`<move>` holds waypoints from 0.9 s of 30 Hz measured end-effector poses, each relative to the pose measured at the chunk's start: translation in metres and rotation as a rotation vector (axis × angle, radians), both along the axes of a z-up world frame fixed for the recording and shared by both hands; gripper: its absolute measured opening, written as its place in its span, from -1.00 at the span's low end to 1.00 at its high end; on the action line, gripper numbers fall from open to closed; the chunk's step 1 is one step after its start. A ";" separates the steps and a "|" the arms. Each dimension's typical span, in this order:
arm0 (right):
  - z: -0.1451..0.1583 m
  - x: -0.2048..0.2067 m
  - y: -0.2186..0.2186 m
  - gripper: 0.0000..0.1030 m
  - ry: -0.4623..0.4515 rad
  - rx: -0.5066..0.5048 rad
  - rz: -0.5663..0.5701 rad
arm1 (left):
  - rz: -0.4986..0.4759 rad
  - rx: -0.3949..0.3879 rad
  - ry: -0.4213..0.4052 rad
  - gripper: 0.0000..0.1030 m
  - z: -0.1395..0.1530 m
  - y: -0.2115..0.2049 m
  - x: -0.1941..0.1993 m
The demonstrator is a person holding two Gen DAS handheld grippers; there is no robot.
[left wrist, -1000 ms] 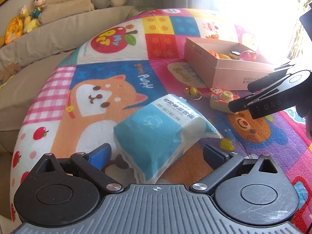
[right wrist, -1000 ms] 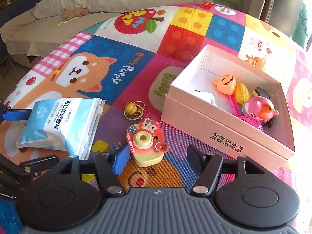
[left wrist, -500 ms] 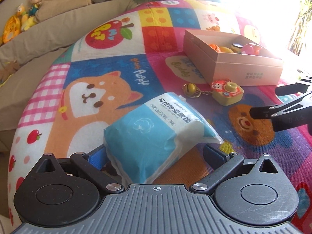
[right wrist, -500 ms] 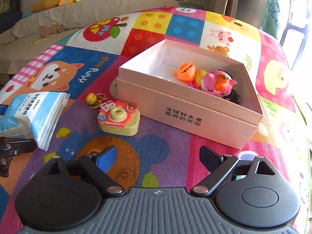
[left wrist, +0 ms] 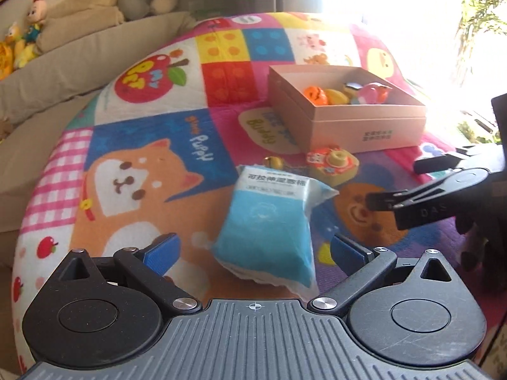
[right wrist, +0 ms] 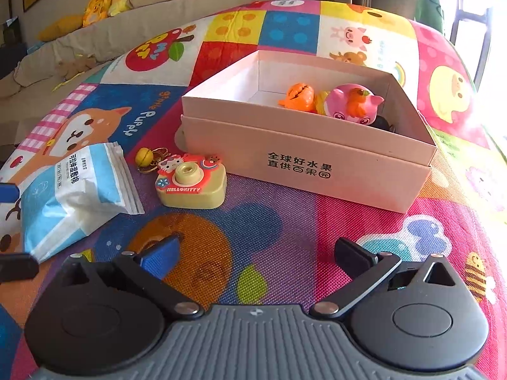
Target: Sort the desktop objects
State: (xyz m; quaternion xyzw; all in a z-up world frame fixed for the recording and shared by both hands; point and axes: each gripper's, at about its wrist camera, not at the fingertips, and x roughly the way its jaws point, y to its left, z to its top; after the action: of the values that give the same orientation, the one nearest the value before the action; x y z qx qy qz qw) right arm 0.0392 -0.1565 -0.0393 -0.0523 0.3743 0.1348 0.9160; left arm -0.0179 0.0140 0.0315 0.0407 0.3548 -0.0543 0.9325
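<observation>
A blue and white tissue pack lies on the colourful play mat between the open fingers of my left gripper, apart from both pads. It also shows in the right wrist view. A yellow toy camera with a bell keychain lies just beyond it, also visible in the right wrist view. A pink open box holds several small toys. My right gripper is open and empty over the mat, in front of the box.
The play mat covers the surface. A beige sofa with stuffed toys stands behind. The right gripper's body reaches in from the right in the left wrist view. Bright window light falls at the far right.
The tissue pack now lies a little further ahead and turned lengthwise between the left fingers, which stand wider apart. The right gripper has drawn back and to the right; the camera toy is farther off.
</observation>
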 end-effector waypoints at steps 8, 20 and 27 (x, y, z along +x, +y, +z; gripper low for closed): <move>0.000 0.000 -0.001 1.00 -0.001 0.008 0.006 | -0.035 0.014 -0.021 0.99 -0.018 -0.013 0.028; 0.000 -0.001 0.001 1.00 -0.002 0.002 0.006 | 0.131 -0.001 -0.029 0.97 -0.025 0.013 0.022; 0.001 0.005 0.011 1.00 0.008 0.015 -0.003 | 0.053 -0.013 -0.043 0.98 -0.025 0.011 0.009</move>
State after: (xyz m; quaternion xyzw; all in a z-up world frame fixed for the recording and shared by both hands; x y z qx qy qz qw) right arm 0.0444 -0.1460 -0.0382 -0.0443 0.3768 0.1365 0.9151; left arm -0.0087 0.0249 0.0062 0.0264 0.3351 -0.0311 0.9413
